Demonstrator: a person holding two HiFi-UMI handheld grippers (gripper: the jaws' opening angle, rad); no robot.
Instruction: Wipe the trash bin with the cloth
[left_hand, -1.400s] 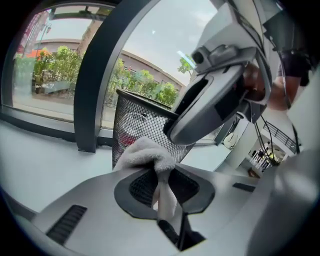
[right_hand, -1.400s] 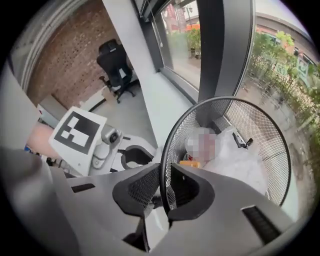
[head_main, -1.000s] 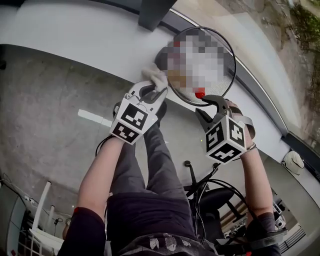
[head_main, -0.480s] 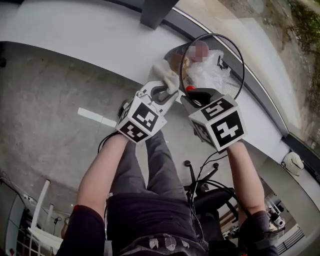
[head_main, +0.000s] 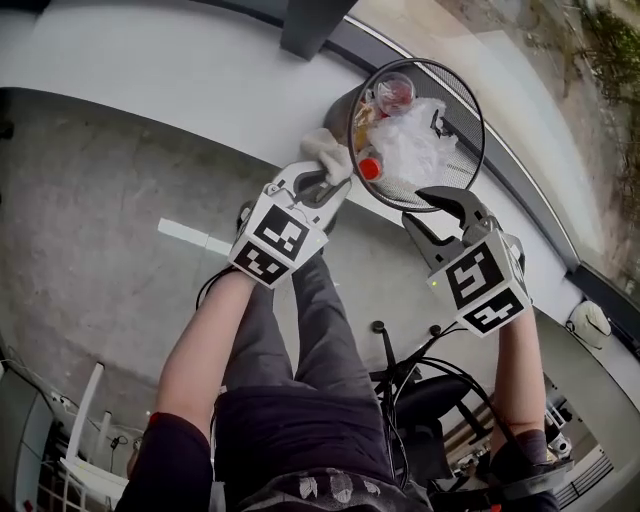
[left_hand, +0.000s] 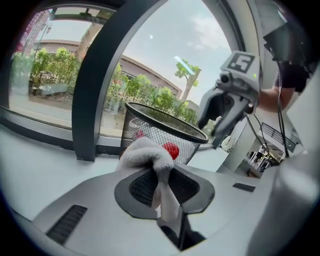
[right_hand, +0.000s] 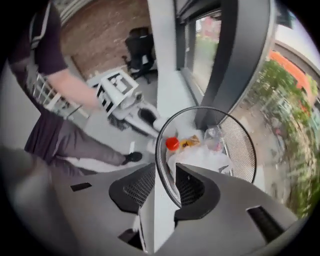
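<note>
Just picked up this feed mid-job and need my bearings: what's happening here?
A person holds a gripper in each hand. The left gripper is shut on a white cloth beside the mesh trash bin. The right gripper has just been opening its jaws, with the bin's rim between them, ungripped.

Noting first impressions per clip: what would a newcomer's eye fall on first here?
The black mesh trash bin, stuffed with crumpled plastic, stands on the white ledge by the window. Beside it the left gripper is shut on a bunched white cloth; the right gripper's jaws, just opened wider, straddle the bin's near rim.
</note>
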